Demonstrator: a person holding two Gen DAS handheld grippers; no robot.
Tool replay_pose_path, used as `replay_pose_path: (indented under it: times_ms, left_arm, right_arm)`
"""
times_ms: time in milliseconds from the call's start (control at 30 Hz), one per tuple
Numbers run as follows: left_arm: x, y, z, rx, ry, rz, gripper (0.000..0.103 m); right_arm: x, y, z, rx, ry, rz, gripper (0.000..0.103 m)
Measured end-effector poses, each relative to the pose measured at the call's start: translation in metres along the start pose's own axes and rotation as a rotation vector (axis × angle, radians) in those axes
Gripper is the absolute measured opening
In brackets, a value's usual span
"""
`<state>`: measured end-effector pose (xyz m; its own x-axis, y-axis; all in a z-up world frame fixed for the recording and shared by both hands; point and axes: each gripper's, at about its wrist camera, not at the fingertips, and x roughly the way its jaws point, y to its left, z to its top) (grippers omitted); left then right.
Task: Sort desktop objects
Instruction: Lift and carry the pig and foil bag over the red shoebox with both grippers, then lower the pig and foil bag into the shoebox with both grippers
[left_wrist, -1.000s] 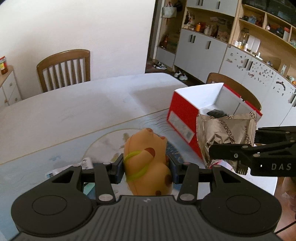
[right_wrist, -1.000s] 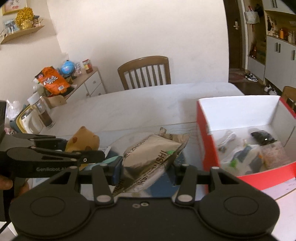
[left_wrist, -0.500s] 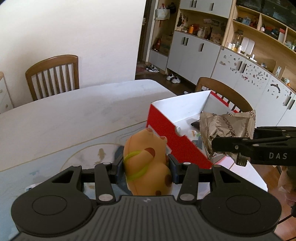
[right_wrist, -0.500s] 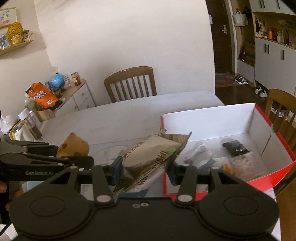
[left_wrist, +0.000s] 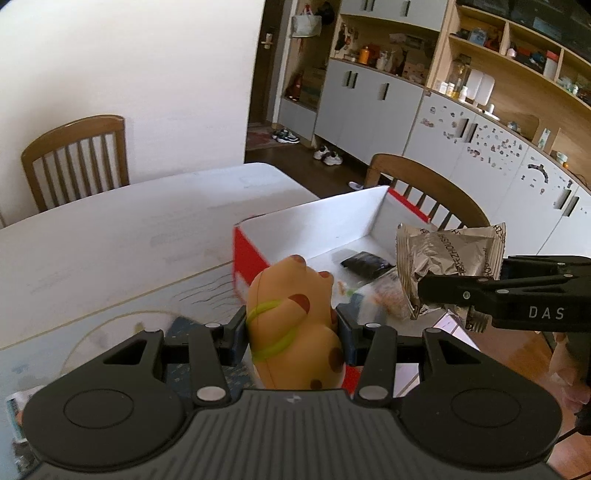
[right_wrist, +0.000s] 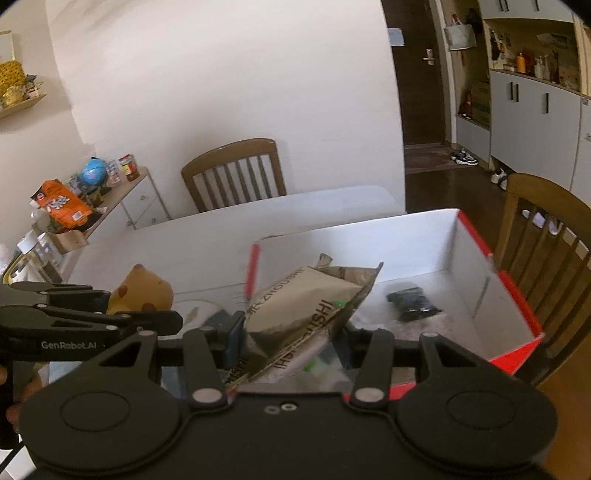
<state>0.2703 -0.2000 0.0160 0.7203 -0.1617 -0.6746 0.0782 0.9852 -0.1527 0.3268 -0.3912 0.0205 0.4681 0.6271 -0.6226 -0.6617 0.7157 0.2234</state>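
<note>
Plainly, pouch (right_wrist: 295, 314) reads "ZHOUSHI" (right jaws clamping).

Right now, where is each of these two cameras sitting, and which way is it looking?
Left wrist view: sits on the left gripper, looking forward and down past the orange toy it grips, into the red box; the right gripper shows at right.
Right wrist view: sits on the right gripper, looking over its silver snack bag into the same box; the left gripper shows at left.
Shared: box, toy, bag, both grippers, black packet.
</note>
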Motion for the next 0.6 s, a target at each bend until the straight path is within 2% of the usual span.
replay_pose_path:
  times_ms: [333,600]
  left_arm:
    - [0.045,-0.034,0.026,0.051,0.029,-0.024,0.046]
    - [0.086,-0.043,0.034,0.070,0.092,0.002,0.046]
  right_arm:
    - [0.003,-0.045,0.001,0.029,0.012,-0.030,0.048]
    - [0.014,-0.068,0.004,0.031,0.037,-0.056,0.048]
